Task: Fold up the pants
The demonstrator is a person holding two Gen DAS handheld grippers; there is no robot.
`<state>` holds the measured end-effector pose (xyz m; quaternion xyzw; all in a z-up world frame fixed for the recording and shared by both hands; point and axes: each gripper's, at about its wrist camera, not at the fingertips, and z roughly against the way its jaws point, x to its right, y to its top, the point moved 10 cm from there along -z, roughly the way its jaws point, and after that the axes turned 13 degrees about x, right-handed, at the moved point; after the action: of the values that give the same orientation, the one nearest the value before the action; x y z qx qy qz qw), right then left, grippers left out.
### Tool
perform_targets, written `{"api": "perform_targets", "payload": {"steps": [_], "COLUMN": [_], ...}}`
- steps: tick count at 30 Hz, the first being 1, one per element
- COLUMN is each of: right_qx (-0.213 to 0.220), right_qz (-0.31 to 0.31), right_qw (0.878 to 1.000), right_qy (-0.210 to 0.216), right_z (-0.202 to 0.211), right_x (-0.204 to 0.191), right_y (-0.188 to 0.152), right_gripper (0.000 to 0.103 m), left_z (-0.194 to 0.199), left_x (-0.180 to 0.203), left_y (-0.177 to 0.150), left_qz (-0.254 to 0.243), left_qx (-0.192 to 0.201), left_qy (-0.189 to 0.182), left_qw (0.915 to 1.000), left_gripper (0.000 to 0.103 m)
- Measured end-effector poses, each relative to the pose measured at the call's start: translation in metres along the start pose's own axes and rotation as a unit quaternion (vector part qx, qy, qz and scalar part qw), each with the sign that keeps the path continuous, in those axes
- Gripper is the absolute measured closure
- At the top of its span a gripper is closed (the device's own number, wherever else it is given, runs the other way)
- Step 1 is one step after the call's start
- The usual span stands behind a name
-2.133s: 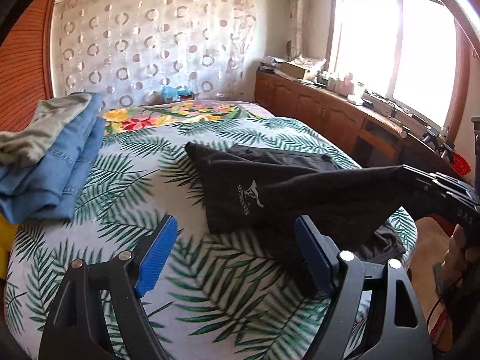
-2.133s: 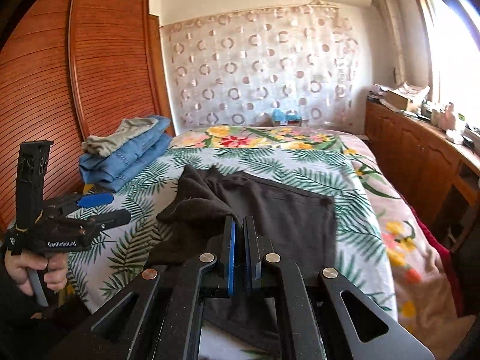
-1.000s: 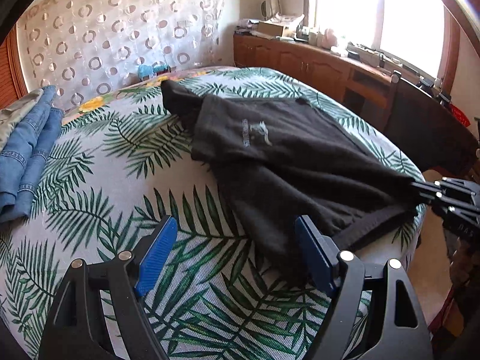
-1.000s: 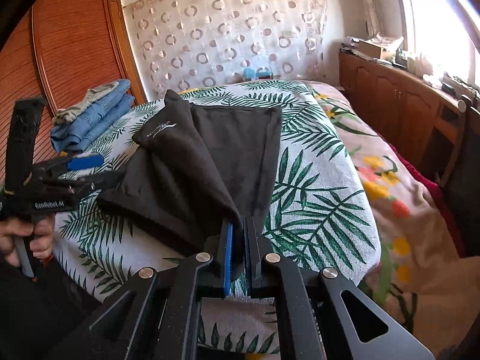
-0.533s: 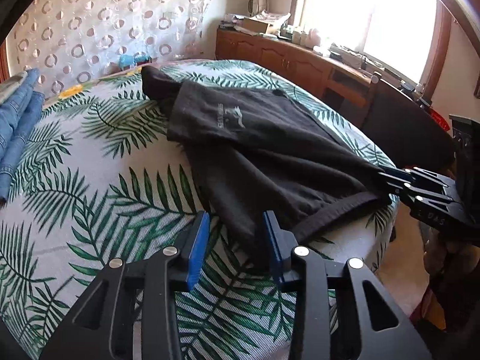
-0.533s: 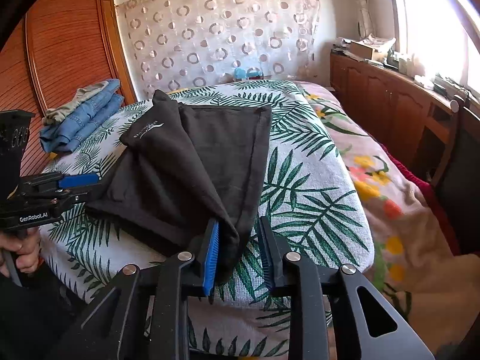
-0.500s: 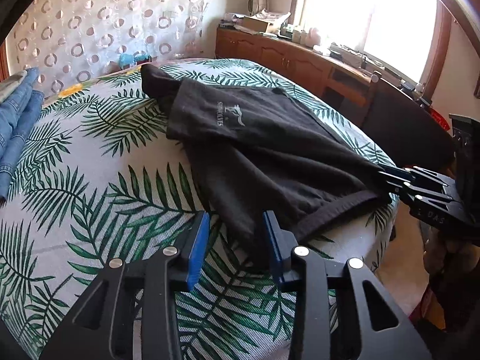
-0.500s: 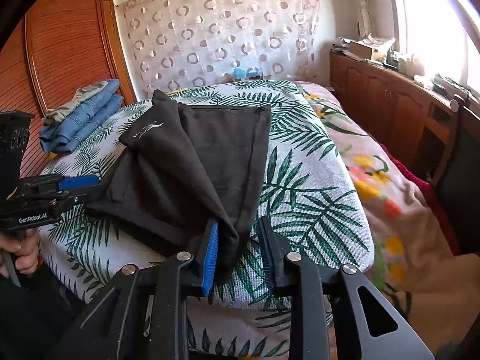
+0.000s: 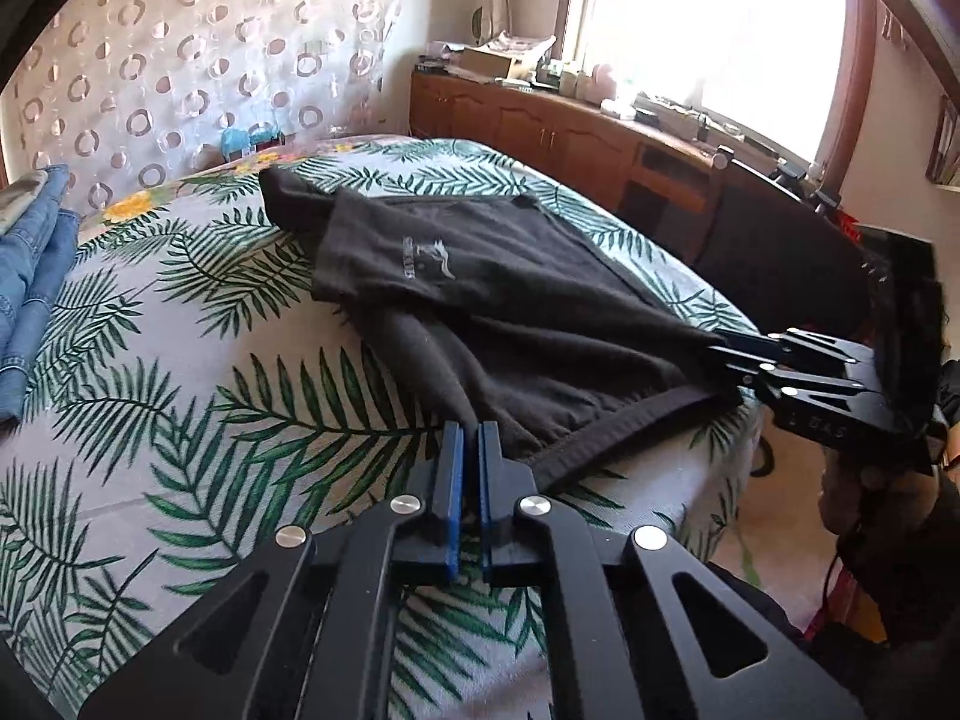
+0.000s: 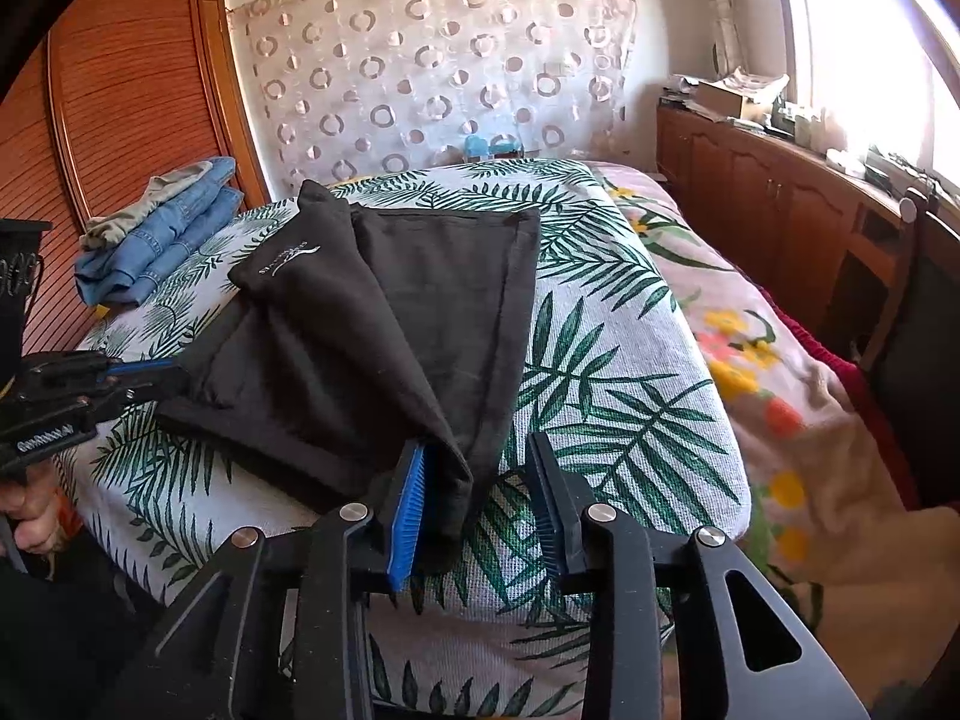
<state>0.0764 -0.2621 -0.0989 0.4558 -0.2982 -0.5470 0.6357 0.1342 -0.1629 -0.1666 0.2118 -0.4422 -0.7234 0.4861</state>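
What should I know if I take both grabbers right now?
Left gripper: shut, fingers pinching the near waistband corner of the black fleece pants.
Right gripper: jaws opening; the other corner lies loose between its fingers, not pinched.
The pants lie on the palm-leaf bedspread, one leg folded over the other. A blue jeans stack sits at the far corner.
Done: legs folded together lengthwise.
Left: fold the pants across, probably waistband towards hems.

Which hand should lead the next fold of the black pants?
Left, probably. The left gripper is shut on the waistband corner of the black pants. The right gripper has its jaws opening; the other corner sits between them, unpinched, so it would need to re-grip first.
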Motion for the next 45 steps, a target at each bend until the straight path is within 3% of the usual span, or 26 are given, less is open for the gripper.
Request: {"api": "perform_targets", "payload": {"steps": [14,21,25,33,36,45], "right_qx": [-0.003,0.001,0.008,0.013,0.014,0.017], "right_qz": [0.003,0.008,0.012,0.02,0.022,0.043], "right_qw": [1.0,1.0,1.0,0.999,0.999,0.998], "right_qy": [0.014,0.016,0.017,0.024,0.03,0.052], "right_z": [0.001,0.006,0.008,0.004,-0.001,-0.018], "right_x": [-0.002,-0.005,-0.007,-0.016,-0.022,-0.045], "right_y": [-0.001,0.004,0.009,0.013,0.017,0.026], "right_gripper": [0.067,0.067,0.066,0.065,0.063,0.058], "left_z": [0.011,0.018,0.02,0.021,0.023,0.025], "left_x": [-0.009,-0.028,-0.04,-0.06,-0.066,-0.086], "left_y": [-0.01,0.001,0.005,0.006,0.005,0.002], "left_qz": [0.015,0.026,0.031,0.03,0.036,0.058], "left_qx": [-0.007,0.012,0.019,0.027,0.033,0.026], "left_qy": [0.008,0.039,0.056,0.075,0.082,0.093], "left_qw": [0.9998,0.9988,0.9978,0.9963,0.9954,0.9936], "left_gripper": [0.098,0.097,0.073,0.053,0.027,0.024]}}
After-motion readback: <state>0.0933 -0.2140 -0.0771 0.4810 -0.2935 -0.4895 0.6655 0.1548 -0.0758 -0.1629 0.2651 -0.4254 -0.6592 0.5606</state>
